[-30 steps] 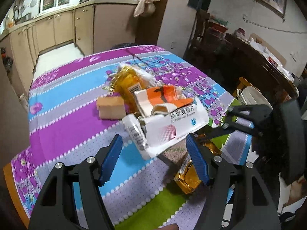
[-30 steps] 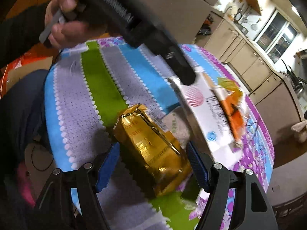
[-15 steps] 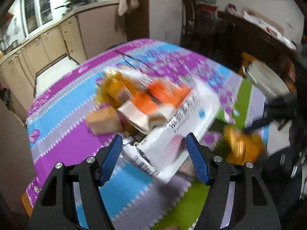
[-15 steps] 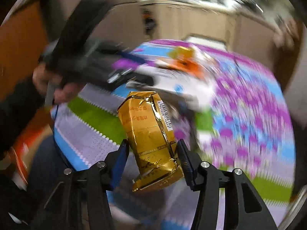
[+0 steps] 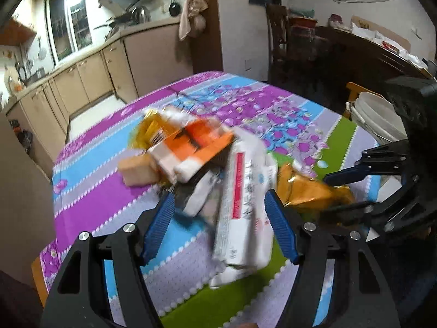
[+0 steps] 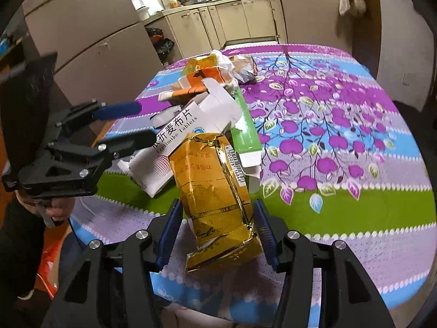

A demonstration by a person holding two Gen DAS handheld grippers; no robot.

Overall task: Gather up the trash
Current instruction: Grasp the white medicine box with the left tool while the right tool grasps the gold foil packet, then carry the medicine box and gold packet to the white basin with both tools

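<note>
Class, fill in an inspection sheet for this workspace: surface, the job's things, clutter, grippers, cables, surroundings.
Surface: table under a striped, flowered tablecloth.
Job's things: gold packet; white tablet box; orange-and-white carton; green box; yellow wrapper; crumpled wrapper, all piled near the table's middle.
Clutter: tan block beside the pile.
Grippers: right gripper has the gold packet upright between its pads, jaws opening; left gripper has the white tablet box between its fingers, grip unclear.
Cables: nothing seen on the table.
Surroundings: kitchen cabinets; white bucket beyond the table's edge.
</note>
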